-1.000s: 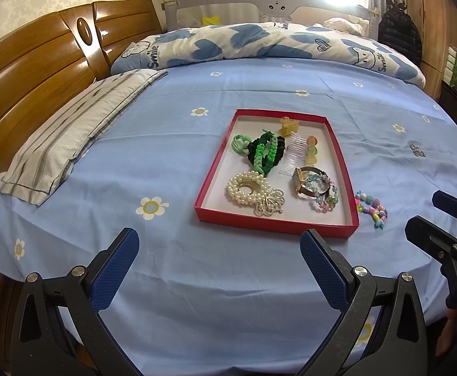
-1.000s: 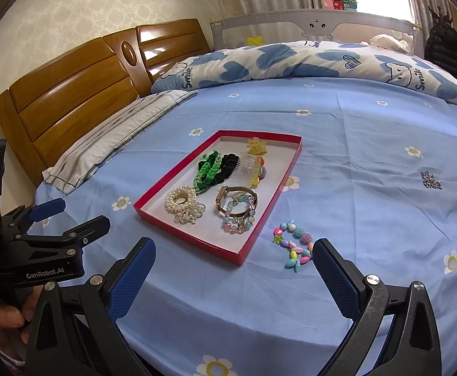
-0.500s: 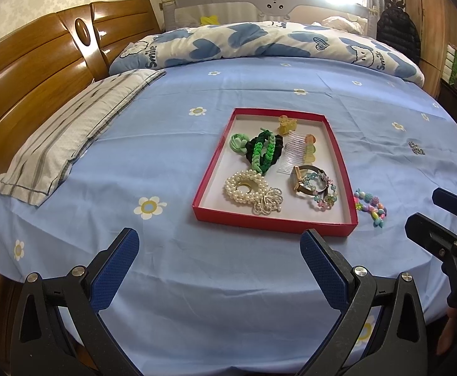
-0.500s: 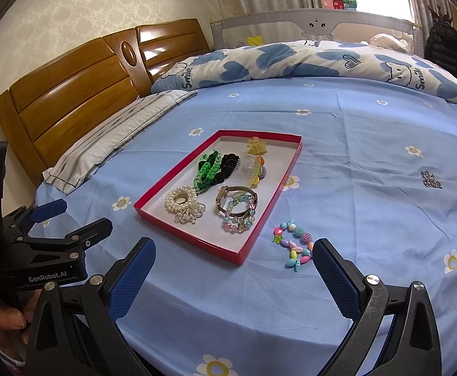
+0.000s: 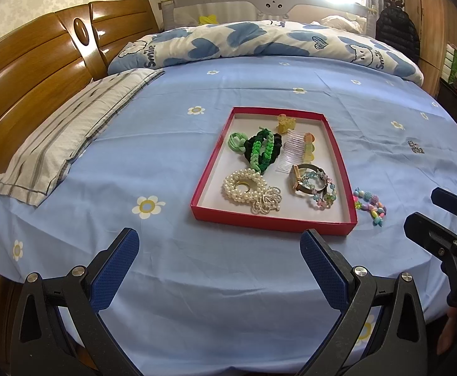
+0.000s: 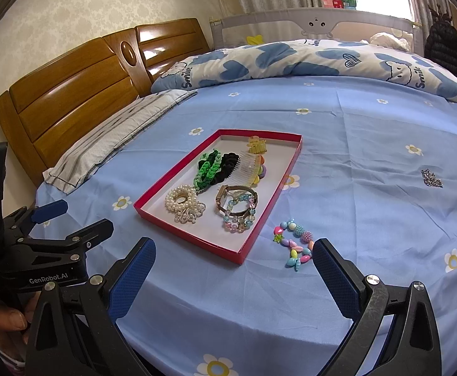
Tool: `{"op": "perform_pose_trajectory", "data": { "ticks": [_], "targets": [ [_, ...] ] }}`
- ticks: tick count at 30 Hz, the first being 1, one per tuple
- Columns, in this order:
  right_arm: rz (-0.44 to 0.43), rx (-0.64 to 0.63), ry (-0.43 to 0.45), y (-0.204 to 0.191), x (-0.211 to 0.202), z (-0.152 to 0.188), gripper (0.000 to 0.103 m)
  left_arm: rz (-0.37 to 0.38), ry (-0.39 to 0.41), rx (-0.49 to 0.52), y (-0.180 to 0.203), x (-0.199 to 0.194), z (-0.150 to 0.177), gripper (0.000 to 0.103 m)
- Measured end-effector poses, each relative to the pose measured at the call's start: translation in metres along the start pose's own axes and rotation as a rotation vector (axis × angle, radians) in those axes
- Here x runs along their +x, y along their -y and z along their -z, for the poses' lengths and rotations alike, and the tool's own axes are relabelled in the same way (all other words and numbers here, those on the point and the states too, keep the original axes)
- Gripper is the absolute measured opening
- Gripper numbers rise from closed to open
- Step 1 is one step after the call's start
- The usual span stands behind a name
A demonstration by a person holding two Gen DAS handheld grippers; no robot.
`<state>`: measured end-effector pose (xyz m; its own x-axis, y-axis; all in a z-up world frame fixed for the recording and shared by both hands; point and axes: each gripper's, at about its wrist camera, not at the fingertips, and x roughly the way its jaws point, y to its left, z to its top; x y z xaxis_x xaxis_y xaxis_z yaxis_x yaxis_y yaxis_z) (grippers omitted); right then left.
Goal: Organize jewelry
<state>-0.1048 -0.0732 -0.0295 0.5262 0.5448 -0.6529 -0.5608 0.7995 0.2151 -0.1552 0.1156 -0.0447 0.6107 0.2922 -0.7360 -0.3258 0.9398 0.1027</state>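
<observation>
**Both grippers wide, low over the near bed edge**

You hold the left gripper (image 5: 219, 250) and right gripper (image 6: 233, 258) level, jaws wide and empty. The bead bracelet (image 6: 292, 246) lies on the sheet (image 6: 369, 188) just beside the tray's (image 6: 153, 211) right edge, near your right gripper.

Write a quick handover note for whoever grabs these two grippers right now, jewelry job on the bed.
Left tongs: open, empty, held short of the red tray.
Right tongs: open, empty, nearest the colourful bead bracelet.
In the tray: pearl bracelet, watch, pastel bead bracelet, green and black hair ties, clear comb, yellow clip.
Left: the colourful bead bracelet lies on the sheet beside the tray's right edge; a small sparkly piece lies farther right. Both probably belong in the tray.
</observation>
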Motion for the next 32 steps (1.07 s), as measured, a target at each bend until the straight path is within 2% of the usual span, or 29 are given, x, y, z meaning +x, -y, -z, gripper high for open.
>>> {"op": "perform_pose_trajectory", "data": {
  "ticks": [22, 32],
  "targets": [
    [0.002, 0.016, -0.015, 0.005, 0.009, -0.001, 0.101, 0.009, -0.016, 0.012, 0.004, 0.013, -0.003, 0.103],
    [-0.012, 0.020, -0.036, 0.006, 0.022, -0.002, 0.101, 0.037, -0.043, 0.002, 0.006, 0.019, -0.006, 0.103]
  ]
}}
